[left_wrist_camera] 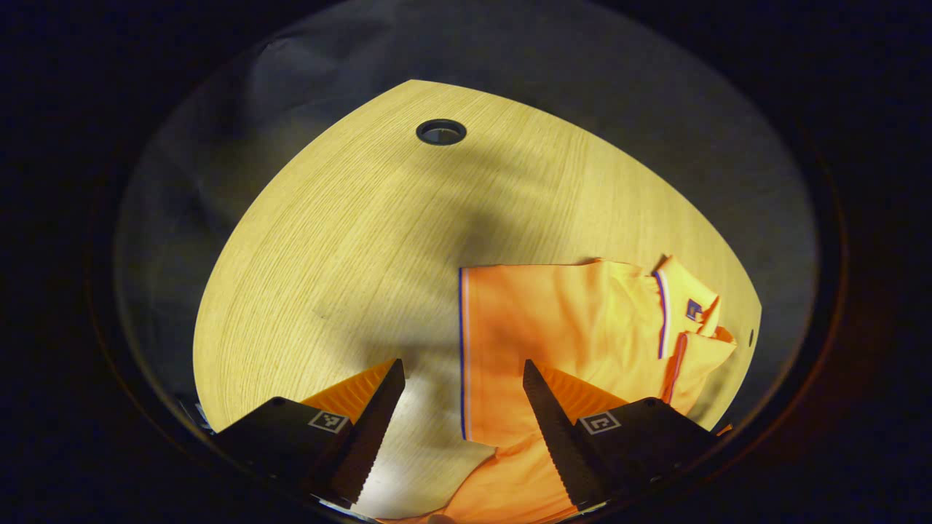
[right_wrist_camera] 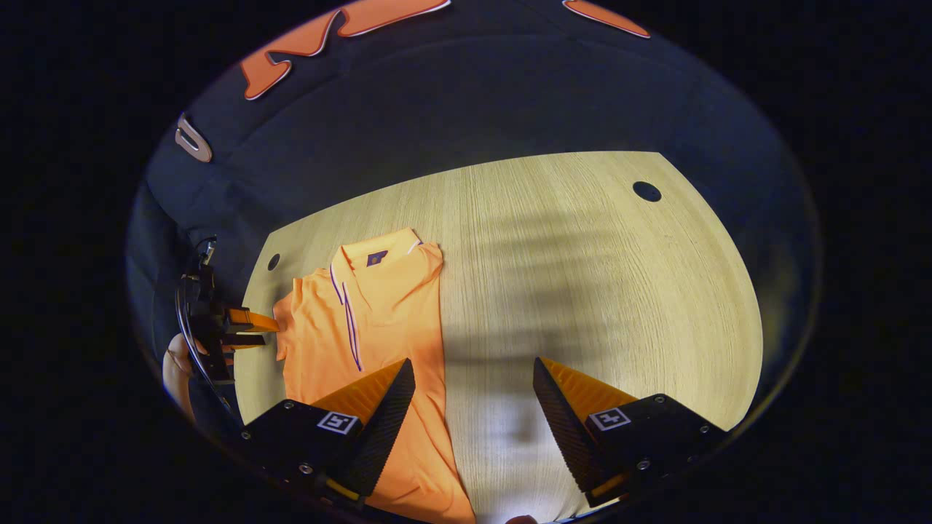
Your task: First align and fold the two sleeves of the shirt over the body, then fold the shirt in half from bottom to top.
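Your left gripper (left_wrist_camera: 463,397) has its jaws wide apart, nothing between them but bare desk (left_wrist_camera: 328,240) and the striped edge of the shirt (left_wrist_camera: 553,327). That edge runs straight ahead between the jaws, nearer the right-hand one; orange cloth spreads from it out past that jaw. The collar (left_wrist_camera: 681,306) lies further off, ahead and to the right, near the desk's edge. A round hole (left_wrist_camera: 441,132) sits far ahead in the wood.

Your right gripper (right_wrist_camera: 473,397) is also spread open, holding nothing. Bare wood lies between its jaws. The shirt (right_wrist_camera: 364,320) lies to the left, its near part passing under the left-hand jaw, its long right edge running just inside that jaw. The collar (right_wrist_camera: 378,255) is at the far end, ahead and left; the placket stripe runs back toward you.

Beyond the shirt's left side your left gripper (right_wrist_camera: 251,329) shows small, in your hand (right_wrist_camera: 177,371), fingers pointing at the cloth's edge. Contact there: cannot tell.
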Motion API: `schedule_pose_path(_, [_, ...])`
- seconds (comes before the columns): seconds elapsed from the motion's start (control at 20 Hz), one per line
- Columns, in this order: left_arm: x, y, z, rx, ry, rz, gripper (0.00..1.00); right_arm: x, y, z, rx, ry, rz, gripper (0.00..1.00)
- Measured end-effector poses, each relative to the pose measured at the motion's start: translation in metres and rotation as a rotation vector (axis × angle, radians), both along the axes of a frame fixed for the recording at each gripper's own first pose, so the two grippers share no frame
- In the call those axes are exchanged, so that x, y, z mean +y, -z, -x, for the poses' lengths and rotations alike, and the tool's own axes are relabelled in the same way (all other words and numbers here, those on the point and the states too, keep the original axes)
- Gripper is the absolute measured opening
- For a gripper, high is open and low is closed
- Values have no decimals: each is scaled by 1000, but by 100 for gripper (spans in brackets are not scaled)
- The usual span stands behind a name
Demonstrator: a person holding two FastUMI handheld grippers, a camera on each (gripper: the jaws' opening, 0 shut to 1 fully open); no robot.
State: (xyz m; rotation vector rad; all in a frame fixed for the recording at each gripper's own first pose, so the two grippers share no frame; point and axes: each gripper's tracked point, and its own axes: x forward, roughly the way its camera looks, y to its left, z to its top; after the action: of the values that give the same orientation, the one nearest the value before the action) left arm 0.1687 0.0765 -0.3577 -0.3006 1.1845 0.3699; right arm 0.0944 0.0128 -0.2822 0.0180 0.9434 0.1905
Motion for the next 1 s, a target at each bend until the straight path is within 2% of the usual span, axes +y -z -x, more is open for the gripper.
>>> schedule_pose_path(0.15, [3,7,-1,22,-3,-35,99,-12,4,5,16,12,-12,99])
schedule_pose_path(0.2, [4,7,1,35,3,-53,95,-15,5,7,24,16,-20,99])
schedule_pose_path(0.35, [-3,8,0,57,69,-88,90,-21,10,8,40,32,-38,99])
schedule_pose_path(0.45, [-11,13,-6,52,131,-94,73,-24,15,10,50,35,-42,99])
schedule_pose_path(0.5, [-12,10,-12,32,169,-104,58,-23,16,10,54,34,-47,99])
schedule_pose_path(0.6, [-17,11,-14,7,124,-126,4,-25,15,13,55,36,-55,99])
schedule_pose_path(0.65, [-20,8,-16,-22,143,-123,4,-27,14,13,55,38,-58,99])
schedule_pose_path(0.75, [-21,8,-15,-6,195,-123,1,-29,12,13,51,38,-60,99])
schedule_pose_path(1.0, [-25,-17,-20,-104,165,-79,1,-35,7,13,42,35,-60,99])
